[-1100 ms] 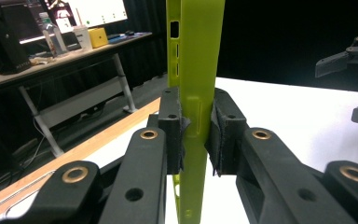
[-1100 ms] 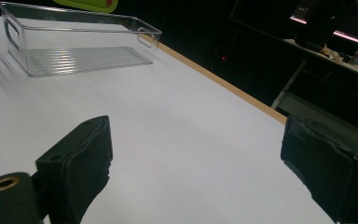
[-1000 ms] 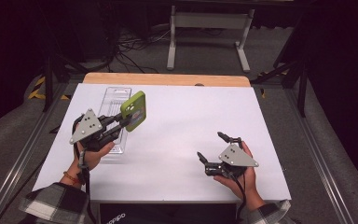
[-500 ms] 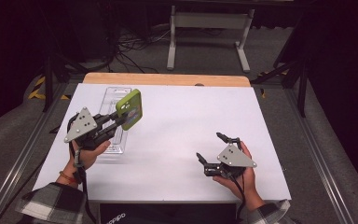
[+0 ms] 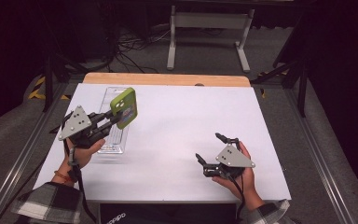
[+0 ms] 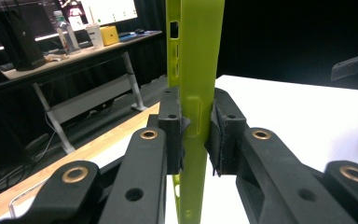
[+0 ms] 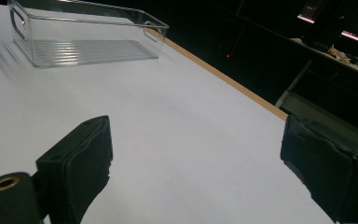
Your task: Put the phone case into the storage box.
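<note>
Pinching a green phone case (image 5: 126,108) upright above the clear tray (image 5: 110,140), the left gripper (image 5: 113,118) hovered — the right gripper (image 5: 211,147) rested near the table (image 5: 177,121), jaws spread.

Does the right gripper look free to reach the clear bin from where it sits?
Probably yes: the right gripper is open and holds nothing, and bare table lies between it and the clear bin.

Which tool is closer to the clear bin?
The left. The left tool holds a green phone right above the bin. The right tool rests open far across the table, near the person.
</note>
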Available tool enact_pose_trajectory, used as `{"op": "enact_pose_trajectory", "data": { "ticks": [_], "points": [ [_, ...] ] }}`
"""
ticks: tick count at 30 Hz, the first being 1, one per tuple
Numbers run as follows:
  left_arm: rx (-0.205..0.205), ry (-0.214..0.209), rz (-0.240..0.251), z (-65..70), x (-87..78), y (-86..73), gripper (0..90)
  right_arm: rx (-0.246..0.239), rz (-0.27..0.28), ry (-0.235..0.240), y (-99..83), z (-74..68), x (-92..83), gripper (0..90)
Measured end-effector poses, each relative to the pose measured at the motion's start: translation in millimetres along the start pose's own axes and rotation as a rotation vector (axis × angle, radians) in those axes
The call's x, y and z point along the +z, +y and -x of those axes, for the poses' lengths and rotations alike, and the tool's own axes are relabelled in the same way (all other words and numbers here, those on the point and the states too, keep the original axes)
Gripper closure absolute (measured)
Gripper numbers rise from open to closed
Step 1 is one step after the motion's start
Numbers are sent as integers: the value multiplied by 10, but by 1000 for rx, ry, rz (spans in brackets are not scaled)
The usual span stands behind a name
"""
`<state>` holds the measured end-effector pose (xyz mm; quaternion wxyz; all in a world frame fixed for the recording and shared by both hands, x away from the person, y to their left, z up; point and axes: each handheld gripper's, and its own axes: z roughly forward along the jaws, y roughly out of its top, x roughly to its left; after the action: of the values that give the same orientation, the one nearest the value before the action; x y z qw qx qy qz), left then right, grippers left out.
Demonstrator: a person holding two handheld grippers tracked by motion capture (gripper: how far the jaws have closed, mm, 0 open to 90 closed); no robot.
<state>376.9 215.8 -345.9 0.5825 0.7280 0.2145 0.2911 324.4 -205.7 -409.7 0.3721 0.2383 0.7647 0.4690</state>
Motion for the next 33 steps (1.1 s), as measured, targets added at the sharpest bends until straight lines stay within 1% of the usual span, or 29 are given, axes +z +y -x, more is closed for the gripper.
{"op": "enact_pose_trajectory", "data": {
  "ticks": [5,7,16,18,25,27,30,32,33],
  "points": [
    [-7,5,-4,-39,-15,-15,776,4,-2,9,-8,4,7,98],
    [-9,9,-14,-57,-25,-21,776,6,-5,9,-11,6,10,97],
    [-13,34,-14,-146,-66,-47,776,-3,-15,6,-17,1,26,101],
    [-21,37,-10,-161,-73,-57,776,-4,-16,5,-15,0,24,101],
    [-28,51,-16,-233,-112,-74,776,-6,-15,5,-16,0,27,101],
    [-32,58,-15,-271,-117,-93,776,-5,-16,5,-17,1,30,102],
    [-42,57,-19,-325,-124,-112,776,-5,-15,7,-19,2,30,102],
    [-55,45,-17,-376,-125,-135,776,0,-16,10,-21,8,29,102],
    [-55,45,-17,-376,-125,-135,776,0,-16,10,-21,8,29,102]
  ]
}}
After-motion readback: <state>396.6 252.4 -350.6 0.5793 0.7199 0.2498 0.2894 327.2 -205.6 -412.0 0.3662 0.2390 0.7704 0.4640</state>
